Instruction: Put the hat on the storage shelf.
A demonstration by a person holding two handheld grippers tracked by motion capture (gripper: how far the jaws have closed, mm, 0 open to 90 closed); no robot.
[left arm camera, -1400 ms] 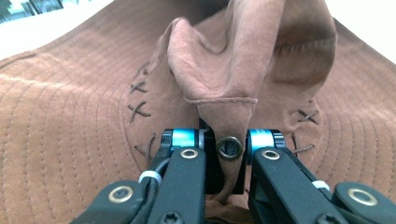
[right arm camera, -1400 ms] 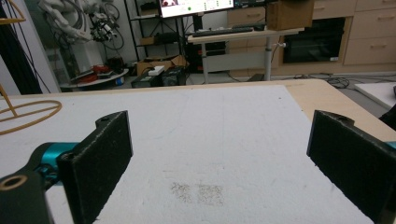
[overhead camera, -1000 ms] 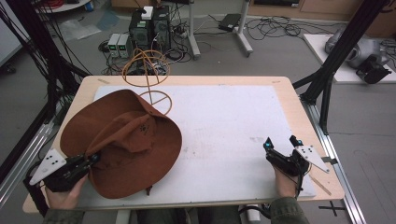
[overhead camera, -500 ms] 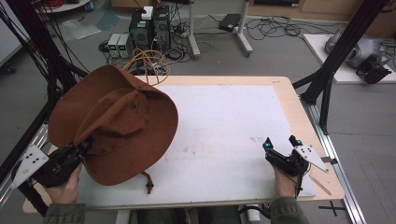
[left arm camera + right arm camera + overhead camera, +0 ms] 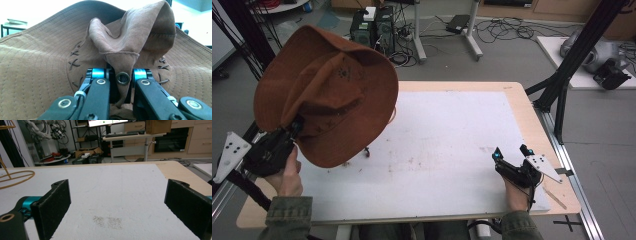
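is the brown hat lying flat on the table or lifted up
Lifted up. The left gripper is shut on a fold of the brown hat, which hangs tilted above the table.

The wide brown suede hat [image 5: 329,92] hides the table's far left corner and nearly all of the thin orange wire stand [image 5: 13,176] behind it.

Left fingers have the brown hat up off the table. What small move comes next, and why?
Probably carry the hat toward the wire stand at the table's far left. The left gripper is shut on the hat's crown fold by the eyelet, and the hat hangs tilted above the table. The right gripper rests open, so it could steady the brim.
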